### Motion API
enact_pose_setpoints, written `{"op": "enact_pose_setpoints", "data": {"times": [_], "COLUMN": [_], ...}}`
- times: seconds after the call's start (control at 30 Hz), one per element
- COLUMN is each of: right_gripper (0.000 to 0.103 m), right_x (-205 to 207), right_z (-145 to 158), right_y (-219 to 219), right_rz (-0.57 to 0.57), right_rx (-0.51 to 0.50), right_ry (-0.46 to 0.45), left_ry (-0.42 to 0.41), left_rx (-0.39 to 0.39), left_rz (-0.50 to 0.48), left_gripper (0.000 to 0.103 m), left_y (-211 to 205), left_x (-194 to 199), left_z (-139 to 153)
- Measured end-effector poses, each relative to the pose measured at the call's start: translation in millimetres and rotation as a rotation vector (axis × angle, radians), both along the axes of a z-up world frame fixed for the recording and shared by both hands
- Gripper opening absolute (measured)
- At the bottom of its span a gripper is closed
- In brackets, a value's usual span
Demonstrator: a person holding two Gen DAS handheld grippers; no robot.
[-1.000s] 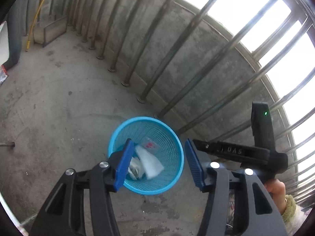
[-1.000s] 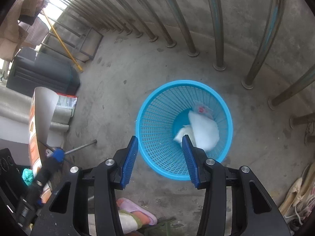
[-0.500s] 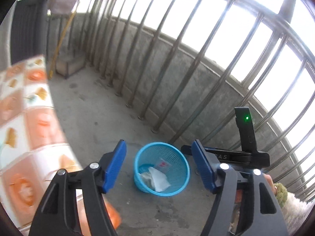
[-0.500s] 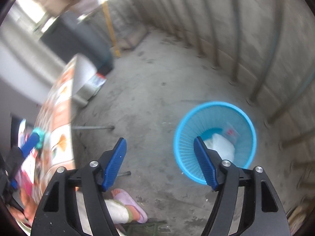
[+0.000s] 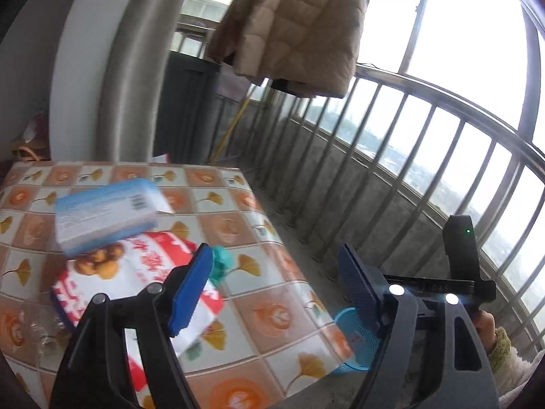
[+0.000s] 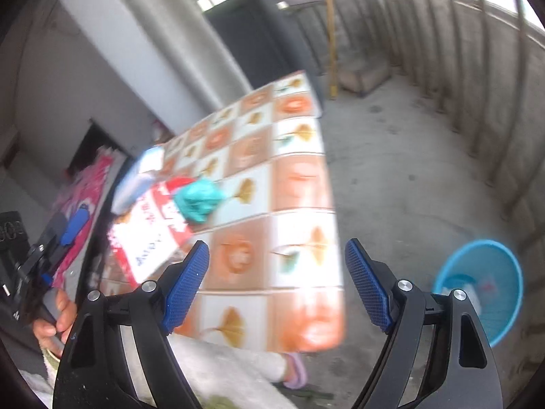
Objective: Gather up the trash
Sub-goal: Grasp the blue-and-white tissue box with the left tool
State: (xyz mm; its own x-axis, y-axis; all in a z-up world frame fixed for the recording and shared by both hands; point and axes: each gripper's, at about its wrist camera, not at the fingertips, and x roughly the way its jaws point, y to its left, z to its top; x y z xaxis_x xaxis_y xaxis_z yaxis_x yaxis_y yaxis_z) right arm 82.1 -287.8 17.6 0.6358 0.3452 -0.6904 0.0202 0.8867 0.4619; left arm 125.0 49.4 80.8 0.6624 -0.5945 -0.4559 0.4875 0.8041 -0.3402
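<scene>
My left gripper (image 5: 276, 293) hangs over the near edge of a table (image 5: 238, 218) with an orange tiled cloth. Its jaws are opening and nothing is between them. Just past its left finger lie a crumpled teal scrap (image 5: 223, 262), a red and white snack bag (image 5: 136, 272) and a blue and white box (image 5: 105, 214). My right gripper (image 6: 277, 286) is above the table's corner, its jaws also opening and empty. The teal scrap (image 6: 197, 201) and snack bag (image 6: 150, 228) lie beyond it, blurred. The blue mesh basket (image 6: 483, 283) stands on the floor at the right with white trash inside.
A metal railing (image 5: 425, 156) runs along the balcony's right side, with a beige jacket (image 5: 293, 24) hanging above. A thick grey pipe (image 5: 126, 68) and a dark cabinet (image 5: 190, 109) stand behind the table. A person's leg and pink slipper (image 6: 296, 371) are under the table's near edge.
Both views have swung up and away from the basket on the floor to the tabletop. Both grippers' jaws stand wider than before. The white trash stays in the basket.
</scene>
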Motion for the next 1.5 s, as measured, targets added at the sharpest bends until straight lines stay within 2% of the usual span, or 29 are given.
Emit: {"op": "enact_pose_setpoints", "data": {"times": [0.1,0.23,0.4,0.5,0.6,0.8,0.87,0.97,1.1,1.33,1.5], "right_gripper": [0.078,0.078,0.078,0.078,0.078,0.078,0.078,0.078,0.078,0.078,0.078], "right_x": [16.0,35.1,58.4,71.0,84.1,108.3,116.1,125.8,133.3,134.9,128.8], "right_z": [9.1,21.5,32.8,36.5,36.4,28.4,24.8,20.0,16.4,10.1,10.5], "right_y": [38.9,89.3,126.5,140.6,148.9,157.6,159.7,159.9,157.4,148.1,142.2], "right_rz": [0.067,0.136,0.176,0.190,0.195,0.186,0.184,0.180,0.172,0.152,0.140], "right_rx": [0.007,0.013,0.029,0.037,0.051,0.100,0.116,0.133,0.150,0.172,0.192], "right_ry": [-0.014,-0.029,-0.038,-0.041,-0.039,-0.013,0.000,0.014,0.020,0.035,0.030], "left_ry": [0.013,0.019,0.081,0.137,0.215,0.491,0.569,0.642,0.662,0.621,0.549], "left_rx": [-0.028,-0.041,-0.091,-0.129,-0.172,-0.328,-0.375,-0.433,-0.479,-0.514,-0.558], "left_rz": [0.087,0.147,0.170,0.147,0.125,0.127,0.135,0.120,0.083,0.042,0.011], "left_gripper": [0.074,0.074,0.076,0.079,0.081,0.080,0.080,0.079,0.070,0.037,0.030], "left_y": [51.4,103.2,139.8,153.0,159.7,177.3,179.8,179.8,177.0,178.5,181.7], "left_x": [11.7,25.1,54.7,76.5,110.4,179.5,195.9,209.3,212.9,201.6,191.7], "left_z": [5.6,10.1,4.6,-1.6,-13.9,-65.8,-84.2,-103.6,-111.9,-100.4,-80.0]}}
